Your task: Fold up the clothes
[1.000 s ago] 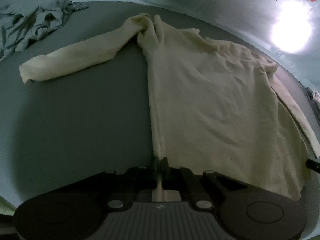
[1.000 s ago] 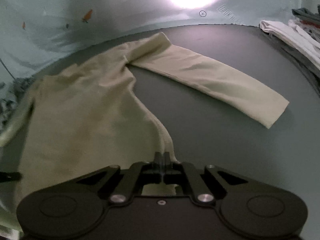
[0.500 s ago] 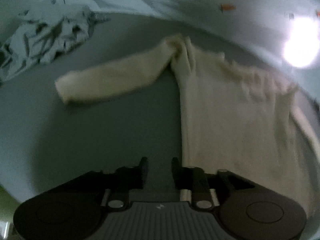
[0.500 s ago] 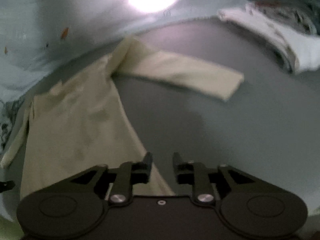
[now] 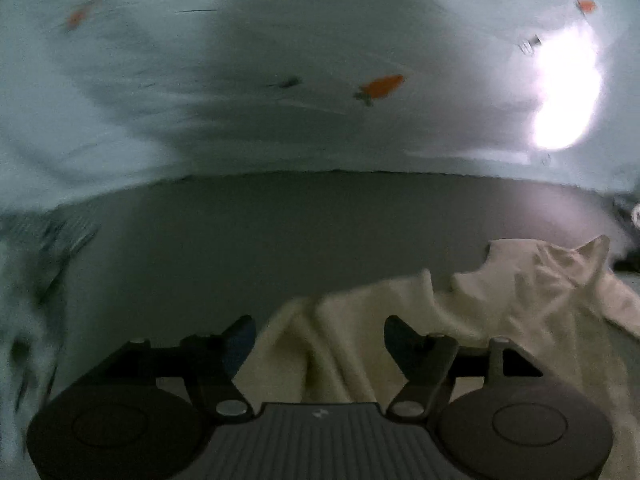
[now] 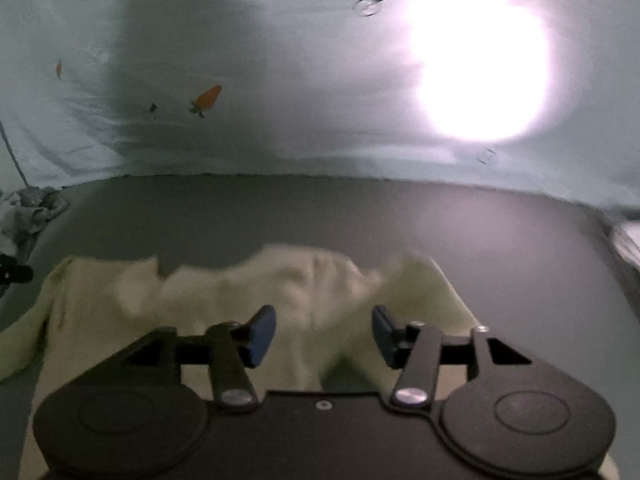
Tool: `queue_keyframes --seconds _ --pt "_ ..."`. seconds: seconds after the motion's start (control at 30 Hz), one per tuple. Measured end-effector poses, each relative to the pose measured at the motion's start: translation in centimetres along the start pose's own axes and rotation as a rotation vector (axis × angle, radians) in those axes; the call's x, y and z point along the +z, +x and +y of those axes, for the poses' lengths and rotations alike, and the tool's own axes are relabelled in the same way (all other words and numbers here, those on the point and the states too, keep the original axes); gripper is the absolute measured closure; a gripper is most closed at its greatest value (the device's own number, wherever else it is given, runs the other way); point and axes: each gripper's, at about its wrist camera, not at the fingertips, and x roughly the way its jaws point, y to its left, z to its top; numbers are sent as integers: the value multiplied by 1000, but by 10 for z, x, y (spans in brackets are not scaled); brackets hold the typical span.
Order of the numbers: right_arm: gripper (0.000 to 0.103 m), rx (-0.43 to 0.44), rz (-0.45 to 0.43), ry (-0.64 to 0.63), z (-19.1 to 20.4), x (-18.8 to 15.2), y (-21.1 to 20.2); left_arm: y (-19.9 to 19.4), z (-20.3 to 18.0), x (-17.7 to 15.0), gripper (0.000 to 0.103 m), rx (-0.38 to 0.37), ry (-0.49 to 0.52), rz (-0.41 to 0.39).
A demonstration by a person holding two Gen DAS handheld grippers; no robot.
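The cream long-sleeved top [image 5: 460,320] lies crumpled on the dark grey table [image 5: 320,232], bunched into soft ridges, and in the left wrist view it fills the ground from six o'clock round to three o'clock. In the right wrist view the same top [image 6: 224,292] spreads from nine o'clock through the centre to about four o'clock, its far edge ragged and blurred, one sleeve trailing off at eight o'clock. The left gripper [image 5: 320,340] hangs over the cloth with jaws that have just been opening and now stand wide apart; fabric shows in the gap below them, but neither pad presses on it. The right gripper [image 6: 324,334] has just been opening too, its blue pads [image 6: 262,336] spread, cloth visible beneath and between, nothing pinched. Beyond the table a pale sheet printed with carrots [image 5: 380,86] rises as a backdrop, and a bright lamp glare [image 6: 484,68] burns at one o'clock in the right view. A heap of grey clothing [image 6: 28,212] sits at nine o'clock, and a white folded pile [image 6: 628,244] peeks in at three o'clock.
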Motion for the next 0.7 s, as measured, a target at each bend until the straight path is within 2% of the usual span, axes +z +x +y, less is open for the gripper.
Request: queue_keyframes --seconds 0.07,0.13,0.23,0.33,0.37,0.4,0.43,0.47,0.5,0.53,0.6,0.7 --pt "41 20 22 -85 7 16 35 34 -1 13 25 -35 74 29" --pt "36 31 56 -193 16 28 68 65 -3 20 25 -71 132 77" --pt "34 30 119 -307 18 34 113 101 -6 23 25 -140 197 160" --pt "31 73 185 -300 3 32 129 117 -8 17 25 -205 227 216" --pt "31 99 194 -281 -4 30 129 116 -8 14 32 -211 226 196" --pt "33 125 204 -262 -10 29 130 113 -7 11 43 -212 217 169" --pt "59 151 213 -243 -17 27 130 109 -6 9 87 -209 194 136" --pt "67 174 207 -207 -24 26 128 106 -5 7 96 -198 161 117" --pt "91 181 192 -169 -29 24 126 105 -7 6 97 -164 132 108" --pt "98 176 178 -146 -33 22 123 104 -11 5 97 -123 122 97" --pt "98 141 130 -138 -34 23 116 103 -20 6 98 -33 146 74" --pt "99 78 51 -132 -33 30 111 107 -19 20 98 21 71 49"
